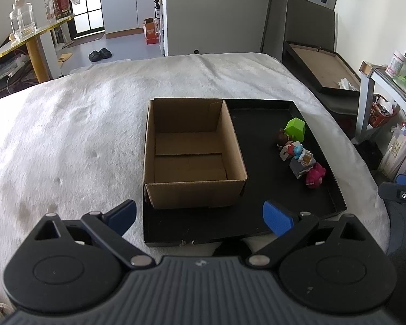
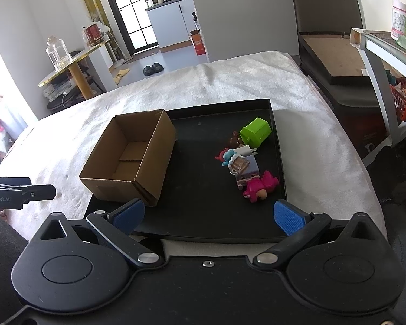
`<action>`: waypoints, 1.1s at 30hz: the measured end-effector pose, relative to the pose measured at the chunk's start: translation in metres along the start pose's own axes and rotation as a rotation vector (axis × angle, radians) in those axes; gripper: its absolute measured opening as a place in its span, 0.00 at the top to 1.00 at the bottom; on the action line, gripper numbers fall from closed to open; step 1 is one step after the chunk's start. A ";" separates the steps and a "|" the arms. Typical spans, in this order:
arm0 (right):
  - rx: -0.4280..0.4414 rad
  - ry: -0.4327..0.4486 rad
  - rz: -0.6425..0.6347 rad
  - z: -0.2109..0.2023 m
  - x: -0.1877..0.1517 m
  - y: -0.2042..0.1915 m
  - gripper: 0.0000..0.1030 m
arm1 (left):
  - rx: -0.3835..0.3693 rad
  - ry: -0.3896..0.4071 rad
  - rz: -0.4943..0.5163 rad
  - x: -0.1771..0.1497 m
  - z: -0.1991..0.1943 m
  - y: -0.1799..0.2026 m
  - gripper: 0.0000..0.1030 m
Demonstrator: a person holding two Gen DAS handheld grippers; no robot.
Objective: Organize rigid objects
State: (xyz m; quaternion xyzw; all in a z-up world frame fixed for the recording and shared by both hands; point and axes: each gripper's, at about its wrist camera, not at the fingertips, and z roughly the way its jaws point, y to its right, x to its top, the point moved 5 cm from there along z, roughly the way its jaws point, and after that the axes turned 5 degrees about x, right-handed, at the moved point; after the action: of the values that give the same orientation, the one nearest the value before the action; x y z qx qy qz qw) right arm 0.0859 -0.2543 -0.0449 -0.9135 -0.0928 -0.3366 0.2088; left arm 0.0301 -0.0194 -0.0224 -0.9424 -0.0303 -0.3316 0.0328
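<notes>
Your left gripper (image 1: 199, 216) and right gripper (image 2: 208, 215) both gape wide, holding nothing, near the black tray (image 2: 203, 189) with its cardboard box (image 2: 130, 159) and toys (image 2: 246, 157).

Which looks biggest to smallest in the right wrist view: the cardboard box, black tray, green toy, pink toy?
1. Flat black tray
2. Open brown cardboard box
3. Green plastic toy and pink plastic toy: about alike; the pink one sits nearer, so unsure.

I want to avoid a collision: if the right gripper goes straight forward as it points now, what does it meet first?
Probably the bare floor of the black tray: the open right gripper points between the cardboard box and the toys. Depth is unclear.
</notes>
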 end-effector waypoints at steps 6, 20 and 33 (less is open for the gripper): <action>0.012 0.013 -0.018 -0.004 0.002 -0.005 0.00 | -0.015 0.015 0.003 0.002 -0.005 0.001 0.03; 0.051 0.015 -0.043 -0.002 0.001 -0.017 0.00 | -0.041 0.037 0.028 0.004 -0.010 0.008 0.03; 0.072 0.019 -0.053 -0.006 0.000 -0.017 0.00 | -0.062 0.044 0.056 0.003 -0.016 0.014 0.03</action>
State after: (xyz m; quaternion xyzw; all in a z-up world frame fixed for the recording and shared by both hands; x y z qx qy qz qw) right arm 0.0773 -0.2413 -0.0354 -0.8994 -0.1273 -0.3470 0.2334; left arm 0.0237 -0.0347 -0.0088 -0.9359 0.0070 -0.3519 0.0137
